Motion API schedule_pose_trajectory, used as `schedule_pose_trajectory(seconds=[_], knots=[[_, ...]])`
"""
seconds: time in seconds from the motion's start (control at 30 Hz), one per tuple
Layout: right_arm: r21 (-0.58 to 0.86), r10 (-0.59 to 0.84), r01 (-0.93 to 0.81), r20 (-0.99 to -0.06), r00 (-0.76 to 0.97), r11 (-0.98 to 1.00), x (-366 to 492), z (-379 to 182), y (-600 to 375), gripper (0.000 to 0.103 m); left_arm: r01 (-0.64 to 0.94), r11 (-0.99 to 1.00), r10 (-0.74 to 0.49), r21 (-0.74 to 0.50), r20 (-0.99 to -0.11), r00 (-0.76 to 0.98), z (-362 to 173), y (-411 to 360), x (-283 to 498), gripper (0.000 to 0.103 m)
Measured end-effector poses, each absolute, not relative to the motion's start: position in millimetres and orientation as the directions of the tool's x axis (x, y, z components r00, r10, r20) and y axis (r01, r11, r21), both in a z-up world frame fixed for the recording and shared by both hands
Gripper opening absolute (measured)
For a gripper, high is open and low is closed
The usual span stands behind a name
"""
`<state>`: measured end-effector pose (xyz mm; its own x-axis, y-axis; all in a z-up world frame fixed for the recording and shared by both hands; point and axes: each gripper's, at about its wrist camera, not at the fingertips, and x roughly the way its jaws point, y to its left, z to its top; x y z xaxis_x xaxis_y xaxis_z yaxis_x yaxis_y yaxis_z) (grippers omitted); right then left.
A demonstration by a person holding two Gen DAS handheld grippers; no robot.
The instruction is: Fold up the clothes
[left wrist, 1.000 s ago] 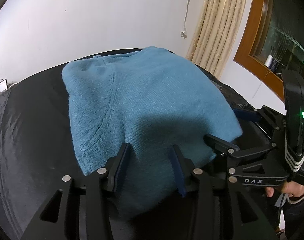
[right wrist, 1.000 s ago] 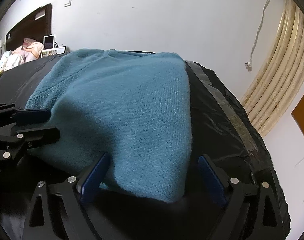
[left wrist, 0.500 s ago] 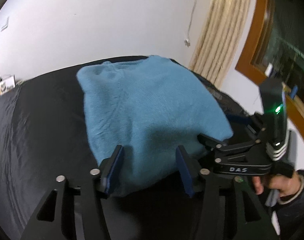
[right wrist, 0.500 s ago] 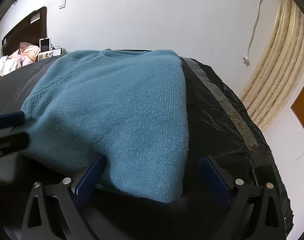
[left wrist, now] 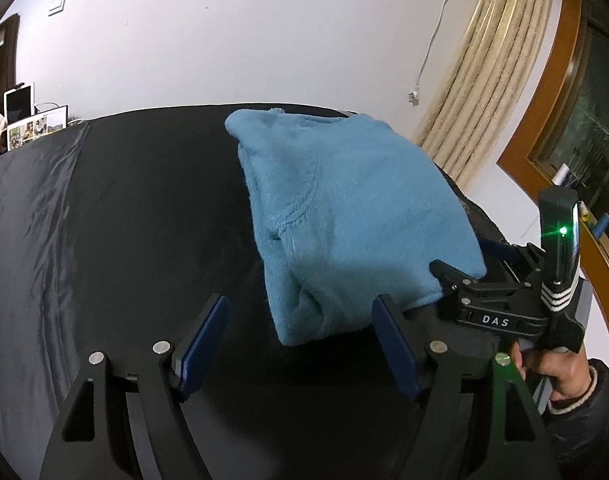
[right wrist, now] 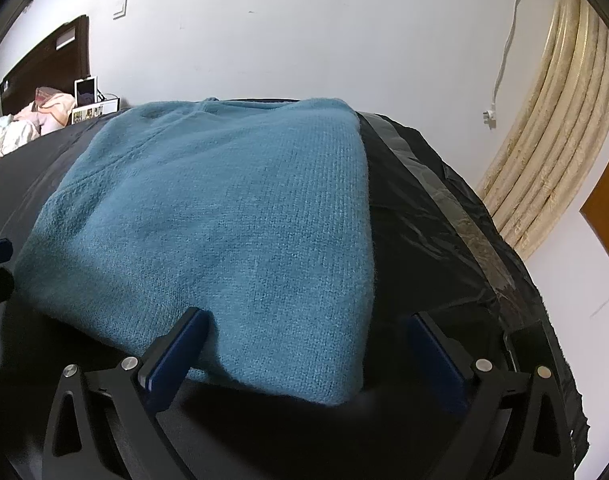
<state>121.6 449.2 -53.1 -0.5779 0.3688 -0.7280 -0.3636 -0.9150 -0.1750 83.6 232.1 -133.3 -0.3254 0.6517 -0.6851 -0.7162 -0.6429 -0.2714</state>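
the blue sweater [left wrist: 356, 216] lies folded on the black-covered surface [left wrist: 124, 220]. the left gripper [left wrist: 300, 346] has its jaws opening, its blue pads [left wrist: 202, 344] apart; the sweater's near corner sits just ahead of them, toward the right pad, with no pad pressing on it. the right gripper [right wrist: 304, 360] has its jaws wide, straddling the sweater's near edge [right wrist: 288, 376], the left pad against the knit and the right pad clear of it. a hand [left wrist: 560, 368] holds that gripper's handle.
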Motion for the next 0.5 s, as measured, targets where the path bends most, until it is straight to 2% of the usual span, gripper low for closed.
schedule_pose_trajectory(seconds=[0.5], knots=[[-0.131, 0.319, -0.332, -0.725, -0.610, -0.934, 143, -47, 416, 0.101, -0.702, -0.670, 0.597, -0.241, -0.737, -0.317, -138, 233, 90, 0.086]])
